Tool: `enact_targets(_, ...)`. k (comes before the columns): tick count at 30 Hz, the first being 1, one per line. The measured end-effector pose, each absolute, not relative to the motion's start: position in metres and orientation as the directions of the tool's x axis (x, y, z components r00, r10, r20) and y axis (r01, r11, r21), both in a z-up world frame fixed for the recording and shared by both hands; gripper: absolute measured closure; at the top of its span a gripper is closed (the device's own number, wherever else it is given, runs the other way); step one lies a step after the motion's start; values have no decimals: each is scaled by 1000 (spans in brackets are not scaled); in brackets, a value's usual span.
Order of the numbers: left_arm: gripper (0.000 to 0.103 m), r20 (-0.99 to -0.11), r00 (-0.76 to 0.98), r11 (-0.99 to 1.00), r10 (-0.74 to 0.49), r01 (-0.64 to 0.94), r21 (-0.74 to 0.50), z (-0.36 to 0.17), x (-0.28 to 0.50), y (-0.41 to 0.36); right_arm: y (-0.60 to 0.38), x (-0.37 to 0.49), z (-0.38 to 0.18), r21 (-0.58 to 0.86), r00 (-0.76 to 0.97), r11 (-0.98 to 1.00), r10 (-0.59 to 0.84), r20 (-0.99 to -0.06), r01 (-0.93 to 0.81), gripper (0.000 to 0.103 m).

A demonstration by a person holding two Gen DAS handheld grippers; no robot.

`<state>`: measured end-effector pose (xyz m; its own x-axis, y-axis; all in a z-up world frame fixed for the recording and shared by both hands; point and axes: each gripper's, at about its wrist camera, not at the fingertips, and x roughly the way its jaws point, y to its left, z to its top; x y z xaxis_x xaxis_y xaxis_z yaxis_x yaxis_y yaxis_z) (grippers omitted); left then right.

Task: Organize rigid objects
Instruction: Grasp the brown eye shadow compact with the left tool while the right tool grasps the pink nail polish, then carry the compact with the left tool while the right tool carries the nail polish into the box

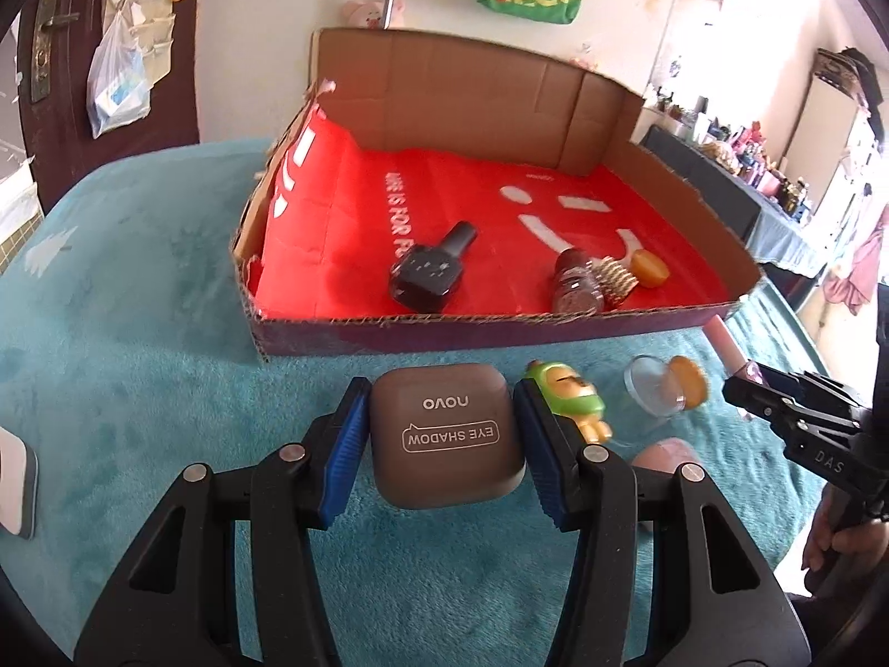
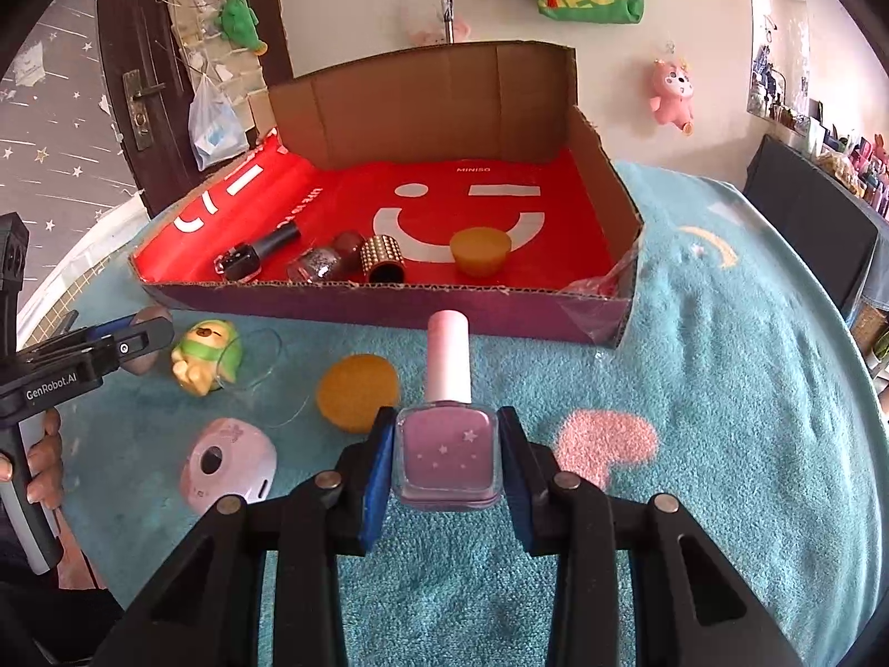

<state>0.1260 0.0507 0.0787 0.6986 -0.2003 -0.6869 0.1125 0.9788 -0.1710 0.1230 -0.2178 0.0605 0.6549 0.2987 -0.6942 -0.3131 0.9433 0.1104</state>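
A teal plush blanket (image 2: 722,389) carries a cardboard box (image 2: 389,300) lined with a red MINISO bag (image 2: 500,205). The left gripper (image 1: 444,439) clamps a brown "novo EYE SHADOW" case (image 1: 447,439) near the box's front edge. The right gripper (image 2: 444,461) grips one pink nail-polish bottle (image 2: 447,456). Inside the box lie two dark polish bottles.

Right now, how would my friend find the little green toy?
Find the cardboard box lined in red on the teal blanket. In front of its near wall, left of the orange sponge, lies the green toy. Only it has a face and feet.
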Motion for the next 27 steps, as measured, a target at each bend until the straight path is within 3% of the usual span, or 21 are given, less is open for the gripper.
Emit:
enact_targets(8, 53, -644, 719, 965, -261, 196, -173, 108, 136, 39, -217, 118, 99, 141, 691, 919, 371, -621, -367, 65)
enact_targets(14, 53, -665, 671, 940, -329, 299, -163, 122, 180, 20, -211, 146, 121, 155, 681, 900, 412, -605, -406, 65)
enact_targets(27, 53, -768, 496, 878, -405, 447, -174, 107, 288, -18, -185, 263, 119, 172, 560, 884, 416, -716, -435, 65)
